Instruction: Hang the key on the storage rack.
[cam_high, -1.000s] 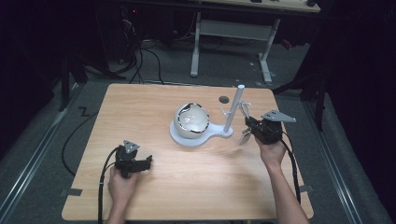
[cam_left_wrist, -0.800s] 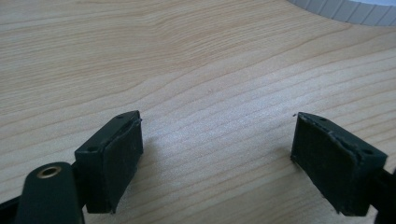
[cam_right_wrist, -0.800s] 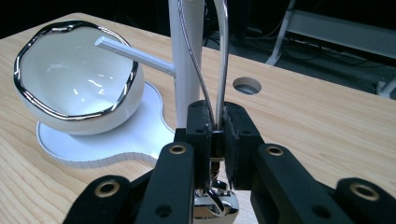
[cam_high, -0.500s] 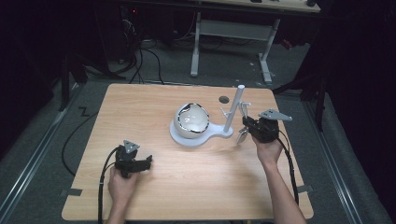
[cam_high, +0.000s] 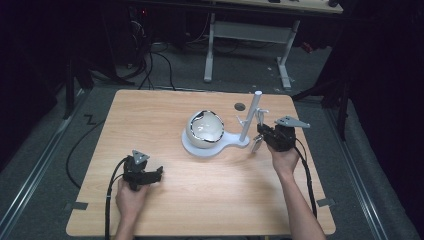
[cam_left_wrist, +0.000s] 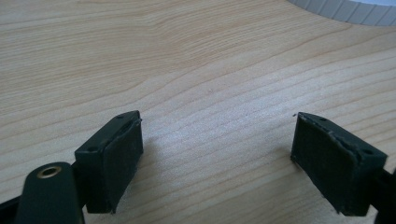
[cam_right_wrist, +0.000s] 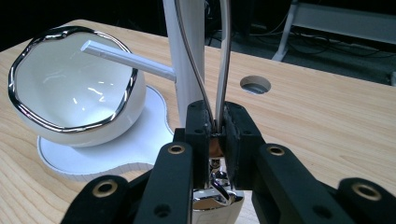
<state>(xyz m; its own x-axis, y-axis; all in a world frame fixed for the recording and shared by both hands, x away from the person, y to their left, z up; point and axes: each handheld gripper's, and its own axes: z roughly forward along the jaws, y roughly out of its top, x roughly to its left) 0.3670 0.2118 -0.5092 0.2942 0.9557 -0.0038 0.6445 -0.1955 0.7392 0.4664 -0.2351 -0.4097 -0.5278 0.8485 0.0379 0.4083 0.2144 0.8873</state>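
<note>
Right gripper (cam_right_wrist: 215, 140) clamped on thin metal loop (cam_right_wrist: 223, 56) beside white stand post (cam_high: 251, 116) near table's (cam_high: 150, 107) right edge, left gripper (cam_left_wrist: 217, 154) jaws wide, empty, near front-left corner.

High view: fixed above the person's edge of the worktop (cam_high: 165, 115), facing forward and down, far enough to take in the whole top and floor beyond. Left gripper view: rides very low and close over bare wood, looking along its fingers (cam_left_wrist: 112, 163) toward the stand (cam_left_wrist: 345, 9) base edge at top right. Right gripper view: close, near worktop level, facing the bowl (cam_right_wrist: 70, 93) and stand post; bowl (cam_high: 205, 127) and stand (cam_high: 215, 145) are shared with the high view.
</note>
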